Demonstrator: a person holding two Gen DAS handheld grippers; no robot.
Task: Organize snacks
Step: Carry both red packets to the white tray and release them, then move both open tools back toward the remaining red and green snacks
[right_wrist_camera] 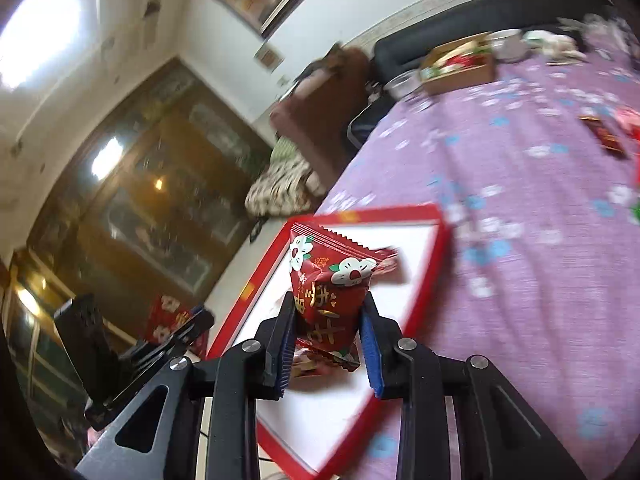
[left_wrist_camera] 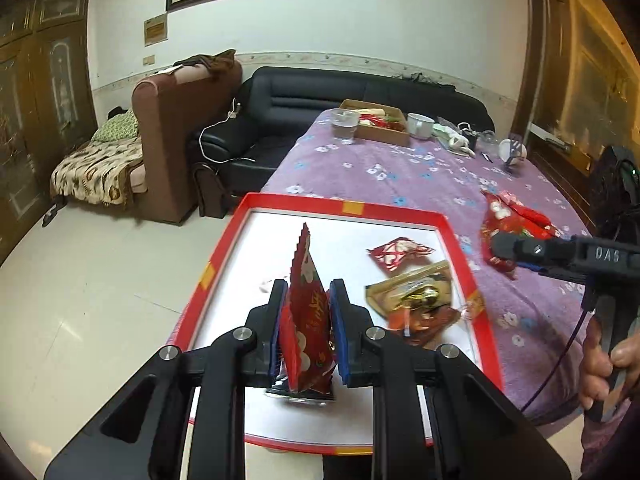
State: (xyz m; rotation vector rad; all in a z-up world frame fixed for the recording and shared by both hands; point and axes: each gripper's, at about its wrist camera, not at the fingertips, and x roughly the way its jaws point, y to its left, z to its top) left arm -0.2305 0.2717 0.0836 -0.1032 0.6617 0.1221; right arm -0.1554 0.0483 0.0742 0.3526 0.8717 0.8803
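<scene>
A red-rimmed white tray (left_wrist_camera: 296,199) lies at the near end of the table. My left gripper (left_wrist_camera: 309,292) hangs over it, shut on a red snack packet (left_wrist_camera: 308,320) held edge-on between the blue pads. A small red packet (left_wrist_camera: 400,250) and gold-brown packets (left_wrist_camera: 416,300) lie in the tray's right half. My right gripper (right_wrist_camera: 329,304) is shut on a red packet with white flowers (right_wrist_camera: 328,280) above the tray (right_wrist_camera: 400,213). In the left wrist view the right gripper (left_wrist_camera: 498,245) comes in from the right with its packet (left_wrist_camera: 498,220).
A purple flowered cloth (left_wrist_camera: 400,176) covers the table. Loose red snacks (left_wrist_camera: 532,216) lie right of the tray. At the far end stand a cardboard box (left_wrist_camera: 384,130), a glass (left_wrist_camera: 345,128) and a cup (left_wrist_camera: 420,124). A hand (left_wrist_camera: 604,364) holds the right gripper's handle.
</scene>
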